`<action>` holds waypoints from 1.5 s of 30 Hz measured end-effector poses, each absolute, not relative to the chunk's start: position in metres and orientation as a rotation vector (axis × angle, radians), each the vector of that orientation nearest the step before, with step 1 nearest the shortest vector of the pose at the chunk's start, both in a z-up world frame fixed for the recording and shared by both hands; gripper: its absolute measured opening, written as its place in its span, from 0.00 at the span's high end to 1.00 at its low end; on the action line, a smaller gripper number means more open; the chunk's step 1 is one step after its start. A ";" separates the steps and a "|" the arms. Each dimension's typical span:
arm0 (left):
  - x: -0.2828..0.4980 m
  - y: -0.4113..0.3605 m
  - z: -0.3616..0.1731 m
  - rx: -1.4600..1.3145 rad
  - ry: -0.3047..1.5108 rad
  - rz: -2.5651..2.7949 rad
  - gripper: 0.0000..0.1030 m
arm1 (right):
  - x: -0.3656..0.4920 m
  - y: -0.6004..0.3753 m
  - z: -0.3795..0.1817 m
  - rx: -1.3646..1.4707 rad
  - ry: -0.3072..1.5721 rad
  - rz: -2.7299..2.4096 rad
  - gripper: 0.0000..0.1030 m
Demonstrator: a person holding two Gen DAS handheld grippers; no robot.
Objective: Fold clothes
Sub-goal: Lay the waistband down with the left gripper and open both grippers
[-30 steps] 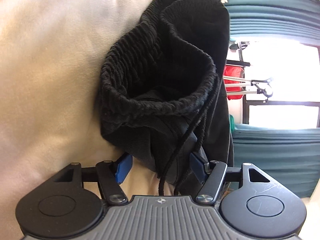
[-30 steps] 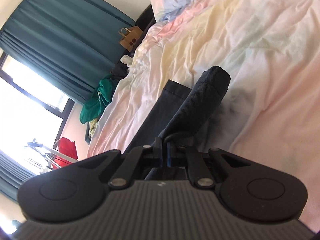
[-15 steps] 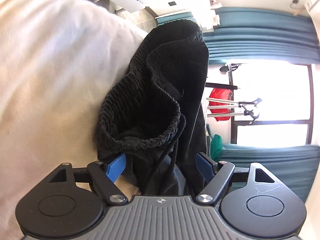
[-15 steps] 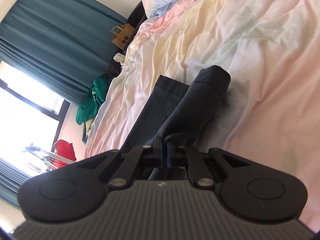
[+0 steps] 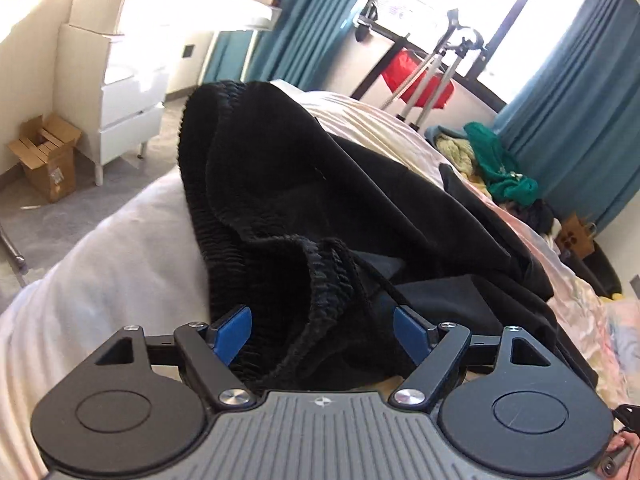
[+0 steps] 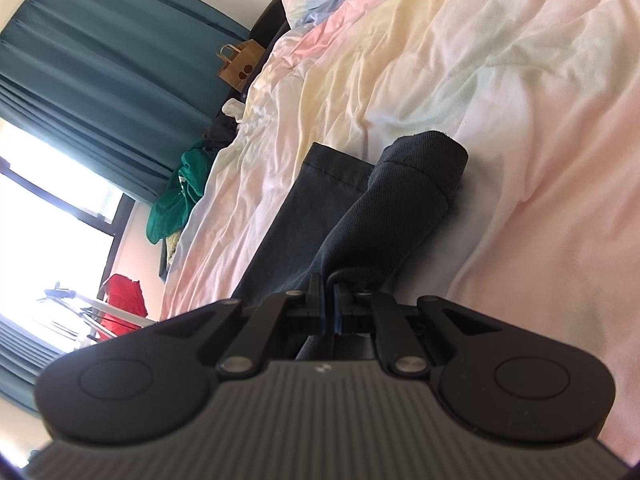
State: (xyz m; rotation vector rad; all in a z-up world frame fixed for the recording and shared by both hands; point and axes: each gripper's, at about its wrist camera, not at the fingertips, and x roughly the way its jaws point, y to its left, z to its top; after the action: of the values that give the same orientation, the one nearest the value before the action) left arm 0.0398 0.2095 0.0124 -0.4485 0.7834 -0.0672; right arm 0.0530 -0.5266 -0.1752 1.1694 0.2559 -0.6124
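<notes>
The trousers (image 5: 360, 208) lay on the bed (image 6: 500, 80), waistband at 12 o'clock between the spread jaws of the left gripper (image 5: 320, 330), the right gripper (image 6: 328, 308) clenched on a leg; judged mid-fold, the left needing to close next.

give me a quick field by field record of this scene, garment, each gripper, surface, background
garment: black pants with an elastic ribbed waistband, lying on the bed
pant legs: two hems lie side by side in the right wrist view
left gripper: open, blue fingers on either side of the waistband
right gripper: shut on a pant leg
surface: bed with a pastel sheet
background: teal curtains, white drawer unit, cardboard box
</notes>
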 end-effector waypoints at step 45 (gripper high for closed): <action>0.019 0.325 -0.050 -0.518 0.875 -0.015 0.86 | 0.030 -0.568 -0.206 1.323 0.202 -0.688 0.94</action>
State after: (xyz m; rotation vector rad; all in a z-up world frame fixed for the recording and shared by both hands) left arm 0.0192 0.3246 -0.0501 -0.5177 0.8752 -0.0154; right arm 0.0302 -0.5683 -0.2057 1.3228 0.2020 -0.6880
